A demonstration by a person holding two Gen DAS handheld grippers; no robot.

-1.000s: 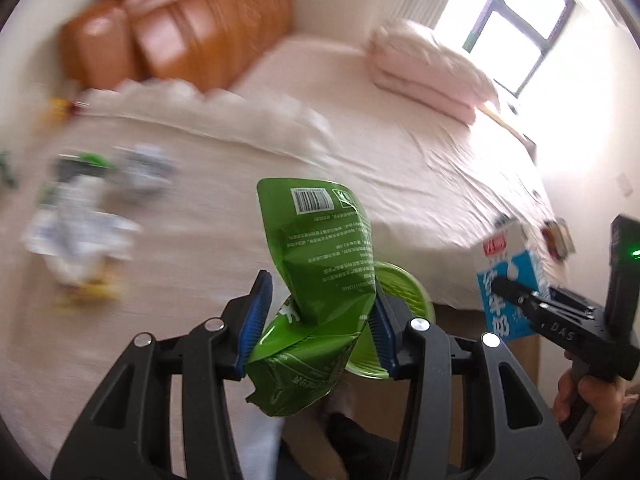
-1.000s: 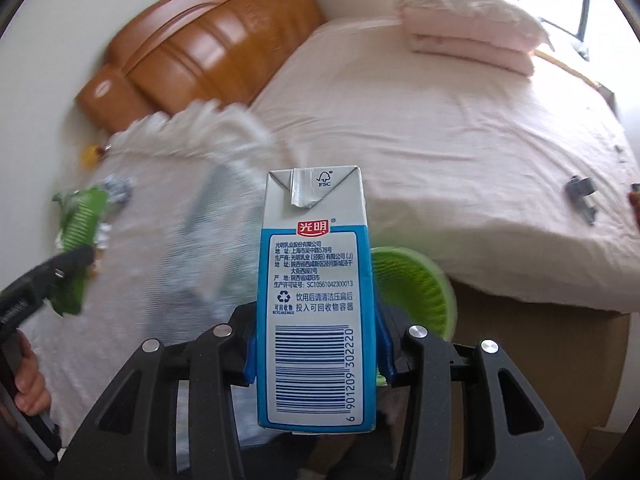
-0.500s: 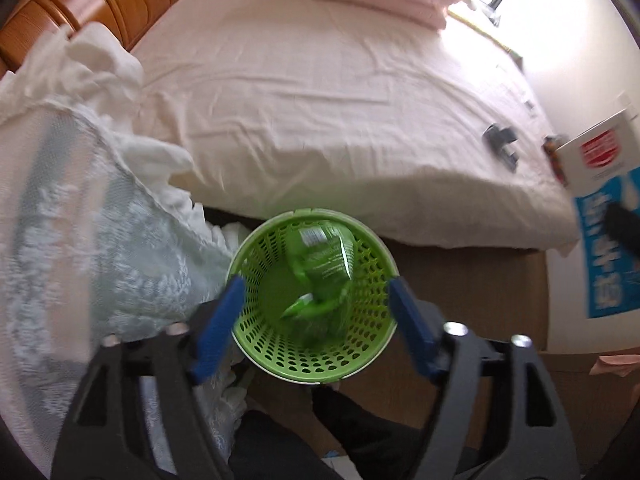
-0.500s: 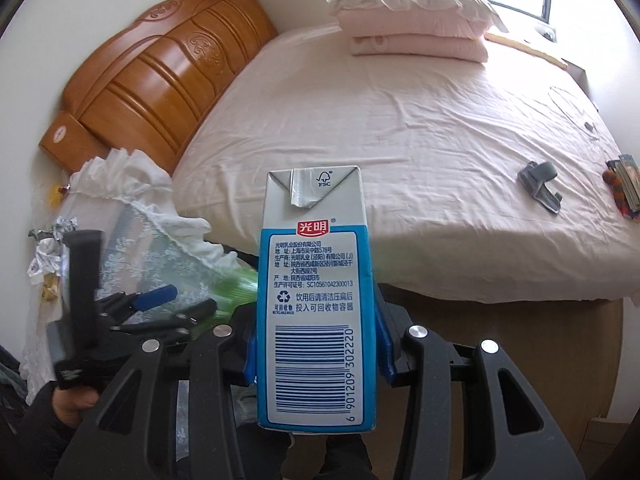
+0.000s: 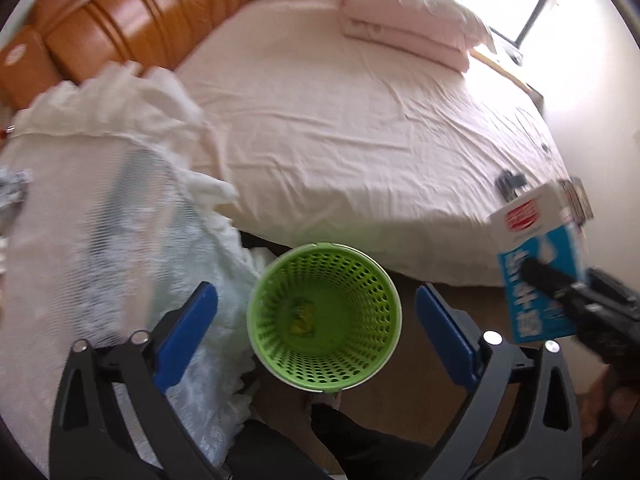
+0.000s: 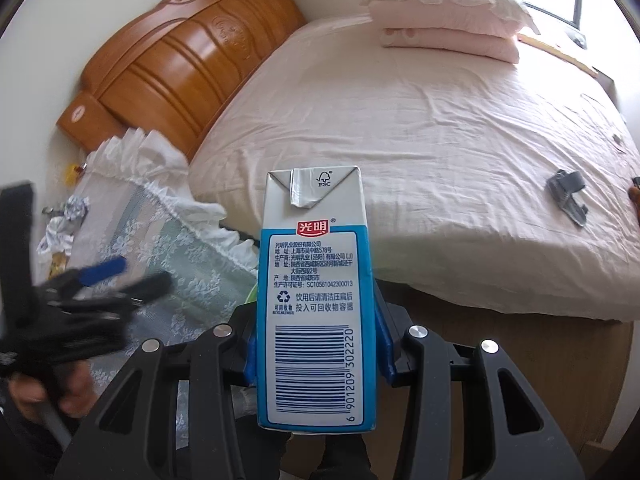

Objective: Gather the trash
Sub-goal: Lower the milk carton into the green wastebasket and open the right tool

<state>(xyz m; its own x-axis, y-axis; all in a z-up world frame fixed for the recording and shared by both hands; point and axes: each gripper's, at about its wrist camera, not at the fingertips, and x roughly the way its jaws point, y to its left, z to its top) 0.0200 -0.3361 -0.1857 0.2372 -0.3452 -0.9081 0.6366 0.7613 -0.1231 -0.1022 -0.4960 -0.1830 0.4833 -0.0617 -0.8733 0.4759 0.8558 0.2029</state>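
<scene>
A green perforated trash basket point(image 5: 352, 268) stands on the floor by the bed, with the green snack wrapper point(image 5: 301, 316) lying at its bottom. My left gripper point(image 5: 318, 330) is open and empty, hovering above the basket. My right gripper point(image 6: 318, 354) is shut on a blue and white milk carton point(image 6: 316, 312), held upright; the carton also shows at the right of the left wrist view point(image 5: 536, 276). In the right wrist view the carton hides most of the basket. Crumpled trash point(image 6: 64, 224) lies on the lace-covered table at the left.
A bed with a pink sheet point(image 5: 360, 120) and folded pink quilts point(image 5: 404, 28) fills the background, with a wooden headboard point(image 6: 180, 64). A lace-covered side table point(image 5: 100, 240) stands left of the basket. A small grey object point(image 6: 568, 192) lies on the bed.
My left gripper opened and dropped the green wrapper into the basket, then drew back a little. My right gripper still holds the carton and moved closer to the basket.
</scene>
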